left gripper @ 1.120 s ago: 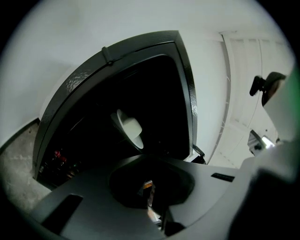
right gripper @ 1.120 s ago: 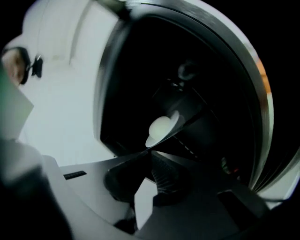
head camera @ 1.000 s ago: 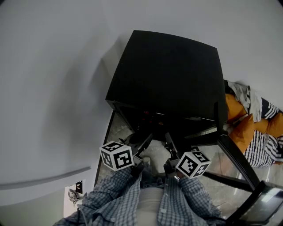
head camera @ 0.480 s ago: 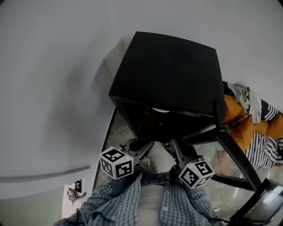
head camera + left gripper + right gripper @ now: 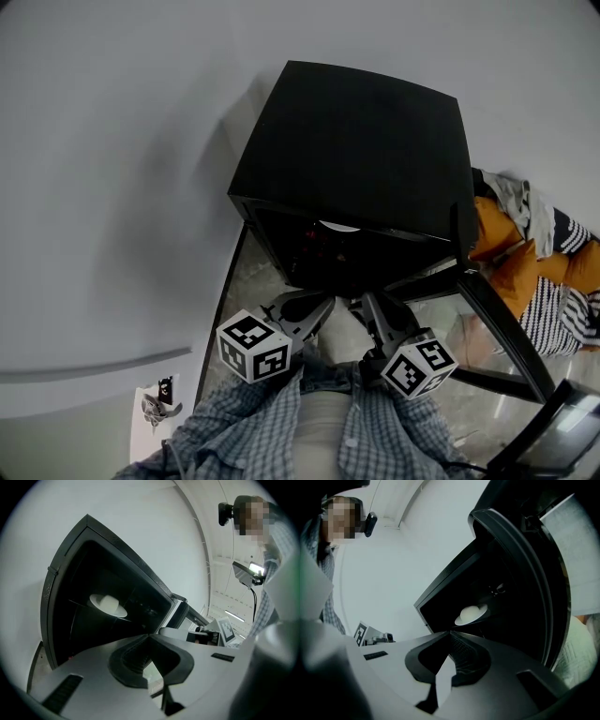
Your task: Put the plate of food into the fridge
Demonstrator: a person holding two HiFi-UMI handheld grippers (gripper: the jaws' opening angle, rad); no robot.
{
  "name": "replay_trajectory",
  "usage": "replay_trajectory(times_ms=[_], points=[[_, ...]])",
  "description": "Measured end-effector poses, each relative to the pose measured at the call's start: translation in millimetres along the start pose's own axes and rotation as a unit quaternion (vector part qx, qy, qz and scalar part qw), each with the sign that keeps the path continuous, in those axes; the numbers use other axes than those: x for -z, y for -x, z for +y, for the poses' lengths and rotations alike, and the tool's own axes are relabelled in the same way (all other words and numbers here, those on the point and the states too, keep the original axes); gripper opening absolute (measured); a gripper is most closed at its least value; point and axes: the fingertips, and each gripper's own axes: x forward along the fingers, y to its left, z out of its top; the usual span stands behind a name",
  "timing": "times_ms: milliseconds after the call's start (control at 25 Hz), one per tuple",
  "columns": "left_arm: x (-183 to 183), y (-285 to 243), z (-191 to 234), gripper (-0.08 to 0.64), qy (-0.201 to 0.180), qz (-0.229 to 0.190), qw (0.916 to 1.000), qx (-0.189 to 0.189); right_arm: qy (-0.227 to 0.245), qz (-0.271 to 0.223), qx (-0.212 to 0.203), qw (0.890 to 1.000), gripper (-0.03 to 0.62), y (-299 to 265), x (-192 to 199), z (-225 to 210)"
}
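A white plate of food [image 5: 339, 226] rests on a shelf inside the open black fridge [image 5: 361, 150]. It also shows in the left gripper view as a plate [image 5: 108, 604] with a pale mound on it, and in the right gripper view as the same plate [image 5: 471, 613]. Both grippers hang in front of the fridge opening, apart from the plate. My left gripper [image 5: 314, 305] [image 5: 149, 637] is shut with nothing in it. My right gripper [image 5: 373, 309] [image 5: 450, 633] is shut and empty too.
The fridge door [image 5: 492, 328] stands swung open to the right, seen close by as a dark door [image 5: 534, 573]. Orange cushions and striped cloth [image 5: 530, 267] lie beyond the door. A white wall runs along the left. A small paper item [image 5: 155, 408] lies on the floor.
Both grippers have drawn back from the fridge opening toward the person. The plate now shows alone on the shelf.
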Motion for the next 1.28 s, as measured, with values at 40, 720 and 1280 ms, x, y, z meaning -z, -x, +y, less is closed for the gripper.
replay_trajectory(times_ms=[40, 720, 1280], points=[[0.6, -0.6, -1.0, 0.006, 0.000, 0.001, 1.0000, 0.001, -0.001, 0.000, 0.001, 1.000, 0.006, 1.1, 0.5, -0.6], [5.6, -2.6, -6.8, 0.006, 0.002, 0.006, 1.0000, 0.001, 0.000, 0.006, -0.012, 1.000, 0.006, 5.4, 2.8, 3.7], [8.6, 2.2, -5.3, 0.006, 0.014, 0.003, 0.9999, -0.002, -0.013, 0.009, -0.014, 1.000, 0.006, 7.1, 7.9, 5.5]])
